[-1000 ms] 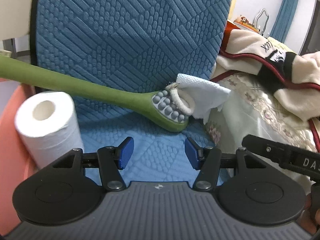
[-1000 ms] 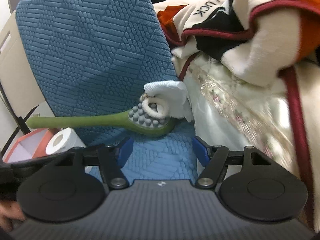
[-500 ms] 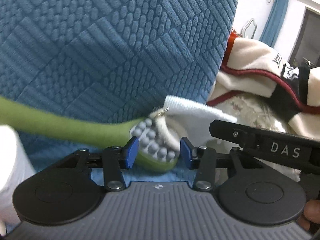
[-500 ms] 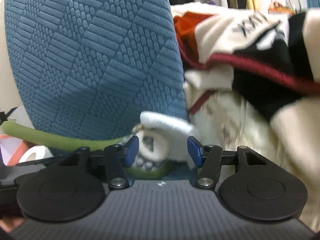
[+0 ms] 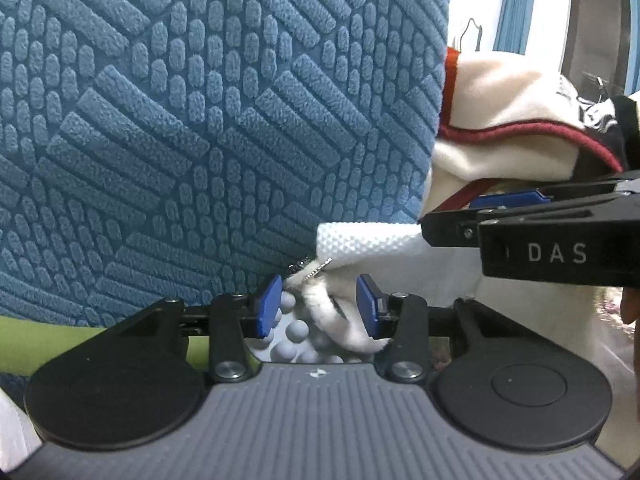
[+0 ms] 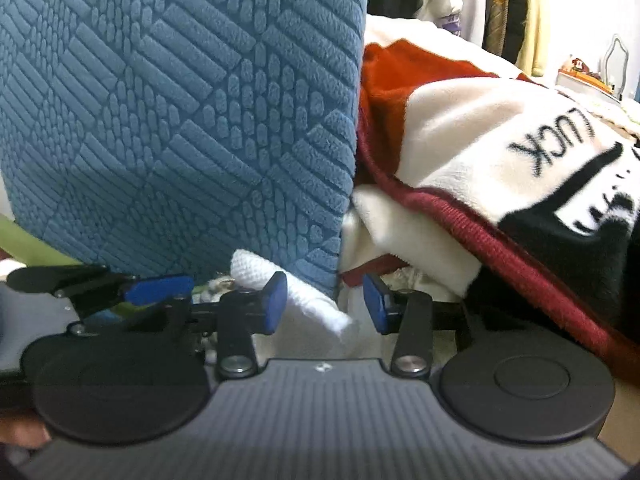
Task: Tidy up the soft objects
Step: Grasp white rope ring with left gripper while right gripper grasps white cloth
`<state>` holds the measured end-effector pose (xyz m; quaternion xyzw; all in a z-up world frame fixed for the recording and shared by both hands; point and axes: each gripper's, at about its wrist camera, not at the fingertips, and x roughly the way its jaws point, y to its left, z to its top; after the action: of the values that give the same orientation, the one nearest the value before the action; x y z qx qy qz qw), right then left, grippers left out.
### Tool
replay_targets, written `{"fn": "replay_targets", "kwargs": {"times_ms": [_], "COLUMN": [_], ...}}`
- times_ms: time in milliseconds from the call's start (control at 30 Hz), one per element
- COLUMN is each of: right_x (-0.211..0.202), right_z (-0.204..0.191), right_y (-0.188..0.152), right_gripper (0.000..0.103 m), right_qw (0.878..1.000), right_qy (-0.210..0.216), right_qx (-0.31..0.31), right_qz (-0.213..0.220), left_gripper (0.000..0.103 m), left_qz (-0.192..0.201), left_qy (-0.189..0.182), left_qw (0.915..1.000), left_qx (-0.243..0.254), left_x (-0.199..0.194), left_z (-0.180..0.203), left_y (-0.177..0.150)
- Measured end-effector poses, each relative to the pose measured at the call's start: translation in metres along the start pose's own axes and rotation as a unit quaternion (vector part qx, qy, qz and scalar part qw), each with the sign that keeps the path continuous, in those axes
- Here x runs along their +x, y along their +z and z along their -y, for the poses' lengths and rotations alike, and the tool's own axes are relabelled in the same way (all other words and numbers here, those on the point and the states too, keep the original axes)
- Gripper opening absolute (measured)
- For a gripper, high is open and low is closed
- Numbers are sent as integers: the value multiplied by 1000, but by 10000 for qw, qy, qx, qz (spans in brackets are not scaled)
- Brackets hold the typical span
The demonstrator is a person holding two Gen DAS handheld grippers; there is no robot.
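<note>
A white textured cloth (image 5: 368, 240) lies at the foot of the blue cushion (image 5: 208, 120), over the grey-nubbed head (image 5: 298, 330) of a green massage stick (image 5: 36, 332). A white fluffy ring (image 5: 334, 318) rests on the nubs. My left gripper (image 5: 320, 308) is open, its pads either side of the ring and the nubbed head. My right gripper (image 6: 324, 306) is open around the cloth's folded end (image 6: 304, 300); it also shows in the left wrist view (image 5: 508, 200), above the cloth at right.
A cream blanket (image 6: 480, 128) with dark red trim and black lettering is piled right of the cushion. A white paper roll (image 5: 12, 428) sits at the left wrist view's lower left edge. Clothes hang in the background (image 6: 500, 0).
Both grippers have moved forward and down onto the cloth and stick head. The jaws, still open, now straddle the ring and the cloth.
</note>
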<state>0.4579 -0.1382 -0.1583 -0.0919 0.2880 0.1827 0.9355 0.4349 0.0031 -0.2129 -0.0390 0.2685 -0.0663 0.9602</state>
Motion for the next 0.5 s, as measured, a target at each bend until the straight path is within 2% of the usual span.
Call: {"fn": "replay_targets", "kwargs": {"times_ms": [67, 167, 233, 300, 333, 367, 400, 433, 467, 500], "right_x": [4, 16, 24, 29, 30, 31, 32, 34, 34, 35], "right_z": [0, -2, -1, -3, -3, -3, -3, -2, -1, 0], "right_y": [2, 4, 4, 2, 2, 2, 1, 1, -1, -3], "right_gripper": [45, 45, 45, 45, 45, 42, 34, 29, 16, 12], "right_qw": [9999, 9987, 9975, 9962, 9960, 9959, 9956, 9954, 9954, 9952], "right_qy": [-37, 288, 350, 415, 413, 404, 405, 387, 362, 334], "right_qx": [-124, -238, -291, -323, -340, -340, -328, -313, -302, -304], "right_qz": [-50, -338, -546, -697, -721, -740, -773, -813, -840, -866], "left_gripper": [47, 47, 41, 25, 22, 16, 9, 6, 5, 3], "left_qz": [-45, -27, -34, -22, -22, -26, -43, -68, -89, -119], "left_qy": [2, 87, 167, 393, 457, 488, 499, 492, 477, 467], "left_qw": [10000, 9996, 9991, 9975, 9968, 9964, 9963, 9965, 9968, 9967], "left_qx": [68, 281, 379, 580, 656, 693, 700, 665, 642, 649], "left_x": [6, 12, 16, 19, 21, 21, 22, 23, 21, 21], "left_z": [1, 6, 10, 14, 15, 15, 15, 14, 13, 14], "left_y": [0, -3, -4, -6, -7, -7, -6, -6, -5, -5]}}
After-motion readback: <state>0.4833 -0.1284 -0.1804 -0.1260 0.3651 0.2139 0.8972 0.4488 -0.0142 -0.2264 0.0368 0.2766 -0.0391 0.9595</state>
